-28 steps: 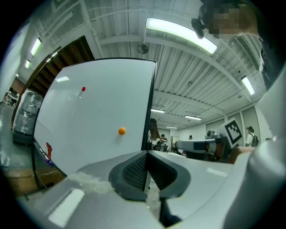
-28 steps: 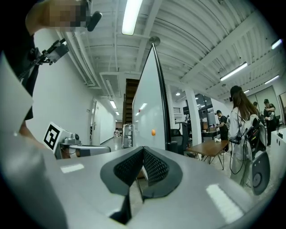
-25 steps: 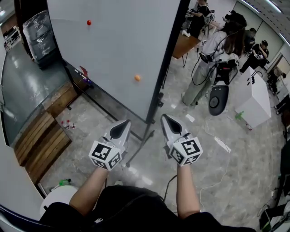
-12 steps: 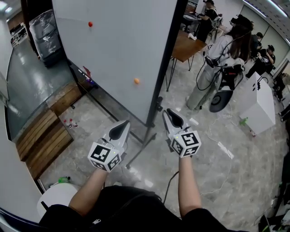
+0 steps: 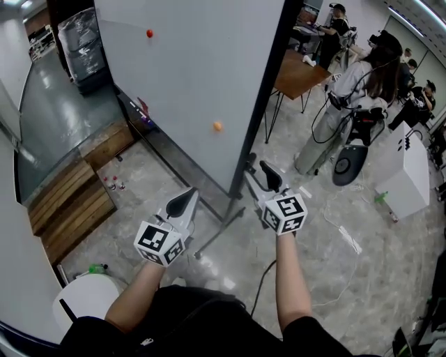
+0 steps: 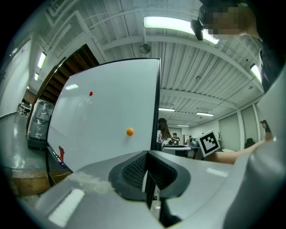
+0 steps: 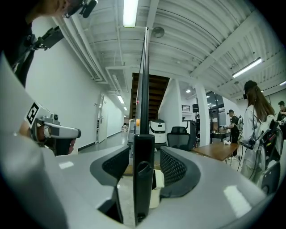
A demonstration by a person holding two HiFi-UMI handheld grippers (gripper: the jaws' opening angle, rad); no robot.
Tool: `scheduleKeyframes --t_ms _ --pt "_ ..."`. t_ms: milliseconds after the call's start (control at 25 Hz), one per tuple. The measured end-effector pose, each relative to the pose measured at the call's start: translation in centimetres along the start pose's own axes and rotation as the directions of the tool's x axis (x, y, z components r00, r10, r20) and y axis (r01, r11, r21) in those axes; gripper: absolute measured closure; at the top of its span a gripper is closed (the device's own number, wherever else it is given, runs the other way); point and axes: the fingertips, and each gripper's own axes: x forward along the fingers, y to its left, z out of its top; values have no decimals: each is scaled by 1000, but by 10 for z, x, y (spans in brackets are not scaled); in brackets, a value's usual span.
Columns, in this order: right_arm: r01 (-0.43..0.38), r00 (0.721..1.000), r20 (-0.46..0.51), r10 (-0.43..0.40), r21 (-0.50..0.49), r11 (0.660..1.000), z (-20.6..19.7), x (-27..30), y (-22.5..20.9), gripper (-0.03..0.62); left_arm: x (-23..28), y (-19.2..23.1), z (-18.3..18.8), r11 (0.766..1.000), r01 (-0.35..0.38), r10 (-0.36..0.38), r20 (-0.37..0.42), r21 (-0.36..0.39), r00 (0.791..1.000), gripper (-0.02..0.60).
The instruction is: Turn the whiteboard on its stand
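Right tongs [image 7: 142, 172] wider (black frame [image 7: 144, 89] between)

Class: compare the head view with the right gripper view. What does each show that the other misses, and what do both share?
Only the head view: the whiteboard's broad white face, the marker cube on the right gripper, and the wearer's forearms. Only the right gripper view: the ceiling light, an office chair, and how the right gripper's fingers, which have just been opening, stand clear either side of the board's black edge. Both: that black edge, the left gripper, the wooden table and the long-haired person.
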Motion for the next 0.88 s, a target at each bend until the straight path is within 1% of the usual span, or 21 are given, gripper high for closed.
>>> scheduleKeyframes --t_ms 200,520,760,800,880 --pt "-53 999 -5 53 -14 998 0 19 1 349 -8 12 0 999 -43 43 -4 -2 999 578" --pt "-92 996 -7 92 -27 995 -1 37 3 347 -20 23 -3 996 -90 90 -4 -1 996 578" --pt "-116 993 -7 116 -32 993 5 44 11 349 -25 27 0 995 -105 105 -5 2 995 578" --pt "-114 993 -8 114 -33 993 5 44 10 353 -26 27 0 994 -105 106 -5 3 994 578" --pt "-109 994 -10 109 -33 993 7 44 7 405 -27 27 1 994 -106 106 -6 2 994 578"
